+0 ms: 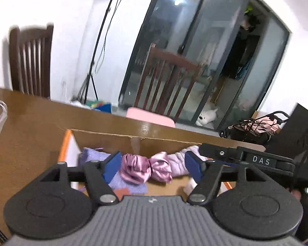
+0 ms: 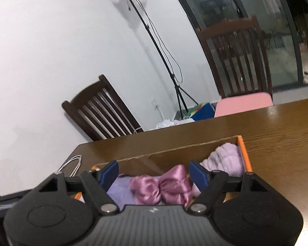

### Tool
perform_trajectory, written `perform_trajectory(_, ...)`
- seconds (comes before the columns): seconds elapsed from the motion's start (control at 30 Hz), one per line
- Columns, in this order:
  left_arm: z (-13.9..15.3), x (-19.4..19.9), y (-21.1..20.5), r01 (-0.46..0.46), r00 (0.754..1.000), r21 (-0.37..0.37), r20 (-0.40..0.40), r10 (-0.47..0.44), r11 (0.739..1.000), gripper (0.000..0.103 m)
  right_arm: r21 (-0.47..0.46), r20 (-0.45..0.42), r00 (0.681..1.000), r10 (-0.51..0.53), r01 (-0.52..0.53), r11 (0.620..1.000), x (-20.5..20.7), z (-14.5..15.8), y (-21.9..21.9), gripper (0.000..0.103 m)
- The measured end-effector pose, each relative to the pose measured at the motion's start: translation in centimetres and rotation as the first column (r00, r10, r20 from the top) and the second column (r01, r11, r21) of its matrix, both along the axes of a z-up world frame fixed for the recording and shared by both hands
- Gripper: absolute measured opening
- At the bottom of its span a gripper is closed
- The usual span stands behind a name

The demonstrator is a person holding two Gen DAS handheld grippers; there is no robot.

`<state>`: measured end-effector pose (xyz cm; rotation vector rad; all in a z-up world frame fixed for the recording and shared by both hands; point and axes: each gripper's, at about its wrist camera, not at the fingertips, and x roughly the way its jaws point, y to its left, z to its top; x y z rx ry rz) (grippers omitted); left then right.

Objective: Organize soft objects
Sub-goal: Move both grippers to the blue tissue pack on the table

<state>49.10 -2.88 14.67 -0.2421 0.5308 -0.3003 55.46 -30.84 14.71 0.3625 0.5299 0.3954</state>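
An open cardboard box point(image 1: 104, 133) with orange edges stands on the wooden table point(image 1: 26, 135). In it lie a pink satin bow point(image 1: 145, 169), a purple cloth point(image 1: 96, 156) at the left and a fluffy lilac item point(image 1: 178, 162) at the right. My left gripper point(image 1: 153, 167) is open and empty above the box, its blue pads point(image 1: 113, 166) either side of the bow. The right gripper's finger point(image 1: 236, 153) reaches in from the right. In the right wrist view my right gripper point(image 2: 155, 176) is open and empty over the bow point(image 2: 162, 188), the purple cloth point(image 2: 121, 190) and the fluffy item point(image 2: 225, 160) inside the box point(image 2: 244, 153).
Two dark wooden chairs point(image 1: 30, 61) point(image 1: 166, 82) stand behind the table, one with a pink cushion point(image 1: 149, 116). A tripod with cables point(image 2: 164, 57) stands by the wall. White handles of a bag point(image 2: 74, 165) lie on the table left of the box. A stroller point(image 1: 254, 129) is at right.
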Motion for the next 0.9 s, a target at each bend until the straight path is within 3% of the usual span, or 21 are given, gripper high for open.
perform_trajectory(0.13, 0.8, -8.1, 0.4, 0.016, 0.995, 0.071, 0.095, -0.023, 0.997, 0.082, 0.004, 0.062, 0.998, -0.003, 0.003, 1.0, -8.0, 0.7, -0.2, 0.081)
perform_trajectory(0.2, -0.1, -12.7, 0.4, 0.005, 0.99, 0.121, 0.137, -0.021, 0.993, 0.084, 0.02, 0.094, 0.995, 0.034, -0.036, 0.999, -12.2, 0.1, -0.1, 0.089)
perform_trajectory(0.3, -2.8, -19.3, 1.1, -0.022, 0.984, 0.138, 0.18, -0.003, 0.99, 0.093, -0.009, 0.102, 0.988, 0.114, -0.114, 0.993, -18.2, -2.4, 0.6, 0.094)
perform_trajectory(0.43, -7.1, -25.6, 2.8, -0.048, 0.99, 0.142, 0.139, 0.028, 0.989, 0.094, -0.067, 0.087, 0.983, 0.162, -0.157, 0.985, -24.6, -6.5, 1.8, 0.094)
perform_trajectory(0.53, -9.2, -28.0, 4.2, -0.07, 0.996, 0.089, 0.057, 0.065, 0.994, 0.093, -0.071, 0.068, 0.985, 0.161, -0.156, 0.985, -27.9, -9.2, 2.5, 0.094)
perform_trajectory(0.63, -10.1, -29.0, 4.3, -0.073, 0.997, 0.162, 0.038, 0.067, 0.984, 0.094, -0.046, 0.073, 0.984, 0.162, -0.159, 0.986, -30.2, -11.0, 3.1, 0.093)
perform_trajectory(0.7, -10.5, -29.7, 4.4, -0.086, 0.995, 0.205, 0.06, 0.075, 0.975, 0.094, -0.081, 0.074, 0.979, 0.19, -0.184, 0.98, -31.8, -11.8, 3.8, 0.087)
perform_trajectory(0.83, -11.0, -29.8, 4.6, -0.088, 0.996, 0.194, 0.029, 0.084, 0.977, 0.094, -0.216, 0.087, 0.962, 0.257, -0.234, 0.948, -33.7, -12.1, 6.2, 0.069)
perform_trajectory(0.9, -11.2, -29.8, 4.5, -0.098, 0.995, 0.185, 0.026, 0.094, 0.978, 0.094, -0.258, 0.066, 0.954, 0.291, -0.266, 0.929, -33.8, -12.4, 7.1, 0.052)
